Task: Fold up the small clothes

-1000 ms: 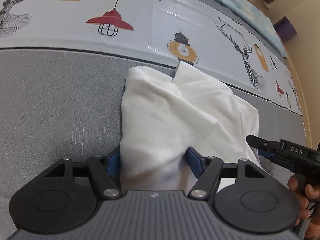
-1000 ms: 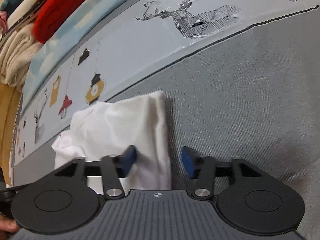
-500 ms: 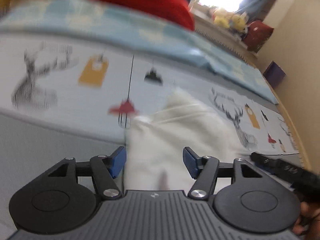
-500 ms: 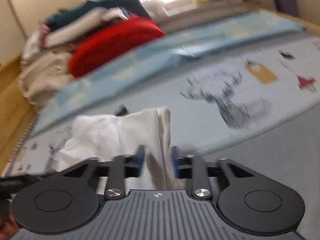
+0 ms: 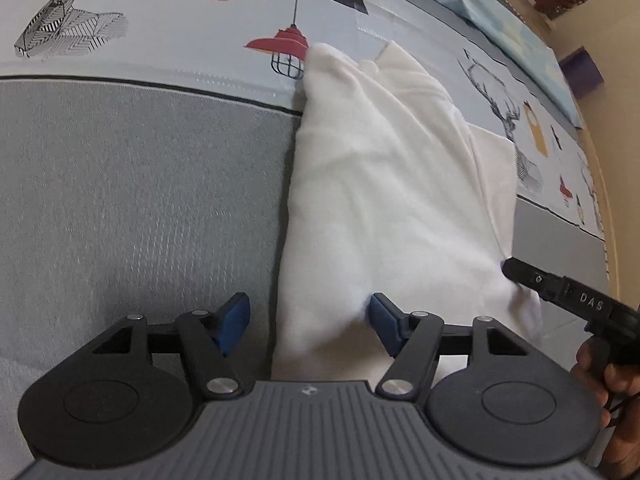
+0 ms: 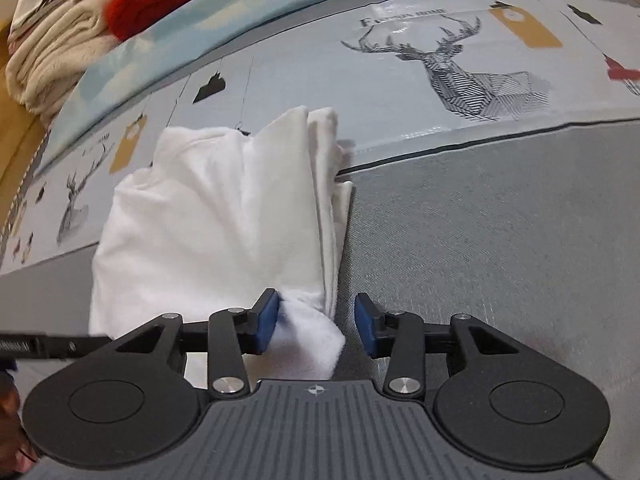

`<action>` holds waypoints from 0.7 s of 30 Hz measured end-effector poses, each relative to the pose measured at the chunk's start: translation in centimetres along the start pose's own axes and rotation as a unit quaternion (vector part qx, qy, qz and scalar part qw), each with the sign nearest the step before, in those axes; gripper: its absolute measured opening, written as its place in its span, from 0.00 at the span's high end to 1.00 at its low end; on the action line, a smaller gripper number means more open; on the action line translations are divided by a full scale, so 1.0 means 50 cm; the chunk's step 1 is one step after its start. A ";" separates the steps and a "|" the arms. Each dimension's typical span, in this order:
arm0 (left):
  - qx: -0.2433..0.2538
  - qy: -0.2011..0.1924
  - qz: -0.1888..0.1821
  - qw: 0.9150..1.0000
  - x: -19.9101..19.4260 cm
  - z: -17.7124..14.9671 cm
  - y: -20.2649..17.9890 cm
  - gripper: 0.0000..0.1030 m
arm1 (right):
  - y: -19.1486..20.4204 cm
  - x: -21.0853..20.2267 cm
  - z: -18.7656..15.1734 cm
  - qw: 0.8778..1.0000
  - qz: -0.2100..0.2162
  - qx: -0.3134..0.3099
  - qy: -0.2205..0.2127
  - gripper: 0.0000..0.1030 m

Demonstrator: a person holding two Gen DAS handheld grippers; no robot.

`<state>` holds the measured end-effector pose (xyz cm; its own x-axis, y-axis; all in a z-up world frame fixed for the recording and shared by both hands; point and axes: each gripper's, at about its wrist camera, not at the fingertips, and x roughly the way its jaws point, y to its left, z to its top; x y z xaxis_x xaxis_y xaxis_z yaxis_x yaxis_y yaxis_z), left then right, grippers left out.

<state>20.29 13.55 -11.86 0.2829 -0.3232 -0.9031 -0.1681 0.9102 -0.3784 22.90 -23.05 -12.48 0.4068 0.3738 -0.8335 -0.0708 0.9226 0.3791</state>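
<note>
A small white garment (image 5: 384, 184) lies folded in a long bundle on the grey bed cover (image 5: 140, 200), its far end over the printed sheet. My left gripper (image 5: 310, 320) is open, its blue pads either side of the garment's near left corner. My right gripper (image 6: 316, 322) is open too, with the garment's (image 6: 224, 220) near right corner between its pads. The right gripper's black finger shows at the right of the left wrist view (image 5: 560, 284), touching the cloth's edge.
A printed sheet with deer and lamp drawings (image 6: 460, 76) covers the far part of the bed. Piled red and cream blankets (image 6: 80, 16) lie at the far left in the right wrist view. A wooden bed edge (image 5: 600, 152) runs along the right.
Both grippers lifted the garment's near edge, carried it forward and came back down. The right gripper, shut on the cloth half a second ago, has opened. The garment now lies longer and flatter.
</note>
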 end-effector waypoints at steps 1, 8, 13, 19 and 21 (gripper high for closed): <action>0.004 0.002 -0.001 1.000 -0.002 -0.008 0.000 0.33 | 0.001 -0.008 -0.002 1.000 0.003 0.003 0.000 0.58; 0.023 0.010 -0.010 1.000 -0.002 -0.029 -0.020 0.37 | 0.013 -0.034 -0.031 0.998 0.009 -0.004 0.065 0.80; 0.032 0.015 -0.022 0.999 -0.002 -0.050 -0.033 0.38 | 0.024 -0.098 -0.035 0.997 0.052 -0.010 0.053 0.97; 0.048 0.048 0.007 0.998 0.012 -0.087 -0.038 0.38 | -0.002 -0.101 -0.051 0.997 -0.029 -0.017 0.067 0.95; 0.057 0.054 0.017 0.997 0.014 -0.100 -0.036 0.39 | 0.000 -0.093 -0.060 0.996 -0.018 -0.022 0.082 0.91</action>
<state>16.06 10.38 -12.81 0.1739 -0.3121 -0.9340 -0.0650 0.9427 -0.3271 18.27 -24.48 -9.80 0.2566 0.3483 -0.9016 -0.1006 0.9374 0.3335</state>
